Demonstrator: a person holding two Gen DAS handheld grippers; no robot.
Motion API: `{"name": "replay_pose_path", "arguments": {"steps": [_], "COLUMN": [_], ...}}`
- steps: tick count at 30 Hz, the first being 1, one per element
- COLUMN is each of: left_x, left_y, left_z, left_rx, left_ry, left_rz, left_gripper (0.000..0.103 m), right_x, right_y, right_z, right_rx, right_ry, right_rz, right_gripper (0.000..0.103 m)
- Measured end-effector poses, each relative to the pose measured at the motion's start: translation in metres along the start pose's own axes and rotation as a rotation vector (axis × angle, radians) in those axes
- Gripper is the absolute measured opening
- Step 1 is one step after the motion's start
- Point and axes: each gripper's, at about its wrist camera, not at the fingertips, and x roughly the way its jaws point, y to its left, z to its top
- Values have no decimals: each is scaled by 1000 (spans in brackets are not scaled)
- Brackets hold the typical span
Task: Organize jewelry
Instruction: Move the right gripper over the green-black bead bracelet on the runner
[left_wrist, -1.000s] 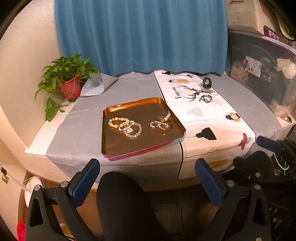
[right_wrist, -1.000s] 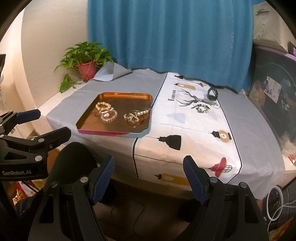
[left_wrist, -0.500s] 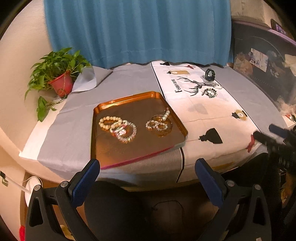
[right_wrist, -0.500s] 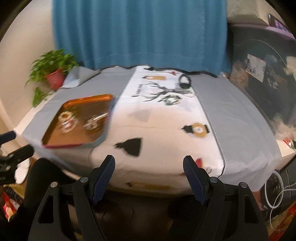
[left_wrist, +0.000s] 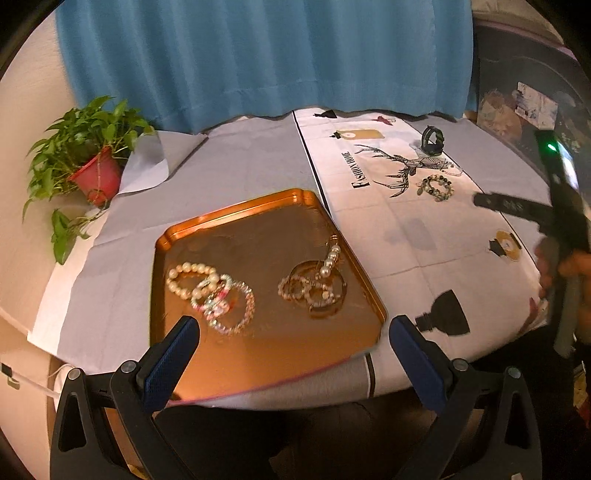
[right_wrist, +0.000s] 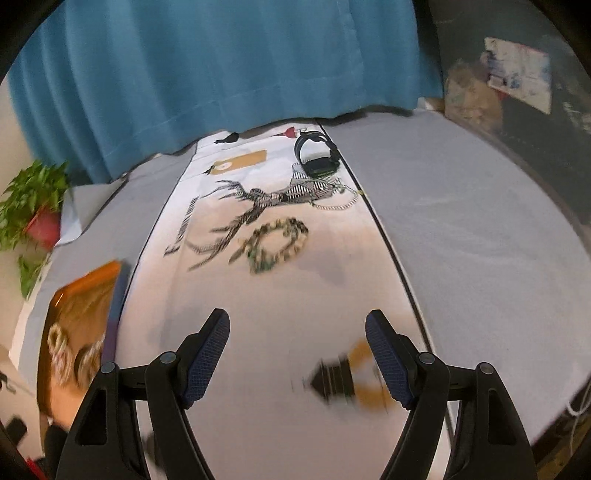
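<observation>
— Blue curtain (left_wrist: 258, 55) hangs behind the table (left_wrist: 236, 155), which wears a grey cloth with a white printed runner (left_wrist: 406, 221) down its middle. What sits furthest left?

— From my left claw's view, a potted plant (left_wrist: 88, 162) at the far left corner. Next comes the copper tray (left_wrist: 229, 229) on the grey cloth, its right edge touching the runner's border. Inside it lie two heaps: a pearl bracelet tangled with sparkly bangles (left_wrist: 210, 291) on the left, gold bangles with a pearl strand (left_wrist: 314, 284) on the right.

— And your left gripper (left_wrist: 293, 356)?

— Spread wide, nothing between its blue pads, hovering over the tray's near edge.

— Further right?

— On the runner, by the printed deer, rests a green beaded bracelet (right_wrist: 277, 242). Behind it a thin pale chain (right_wrist: 338, 205) lies across the deer's body, and a black band-like piece (right_wrist: 316, 155) stands at the far end. I cannot tell exactly what that piece is.

— Your right gripper (right_wrist: 297, 363)?

— Also wide, holding nothing, above bare runner well short of the green bracelet. The picture is blurred near its fingertips.
</observation>
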Motion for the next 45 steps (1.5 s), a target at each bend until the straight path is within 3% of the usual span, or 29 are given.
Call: {"name": "replay_pose_path", "arguments": {"steps": [9,16,20,23,31,35,38,42,45], "left_x": [26,31,30,30,30,32,33,31,32], "left_y": [4,6,3,1,2,3,-1,-12,-19], "left_z": [5,3,1,1,1,1,2,8,16], "left_rx": [9,-10,-5,1,2,-5,-1,37,45], "left_ry": [32,45,43,45,53,56,59,45,40], "left_rz": [-2,-17,-25,-26,-14,-9,-19,-24,-40], "left_gripper": [102,102,102,102,102,102,102,102,102], "right_x": [71,70,54,39,68,68,61,47,41], "right_y": [14,3,-7,-12,9,2,1,-19,-28], "right_z": [17,13,4,5,26,17,3,-14,-7], "right_rx": [-46,-64,-58,3,-64,-49,-121,-105,-56], "right_ry": [24,60,80,14,39,52,51,60,31], "right_rz": [-135,-201,-184,-134,-143,-160,-185,-161,-125], "right_gripper": [77,83,83,83,83,83,84,84,84]}}
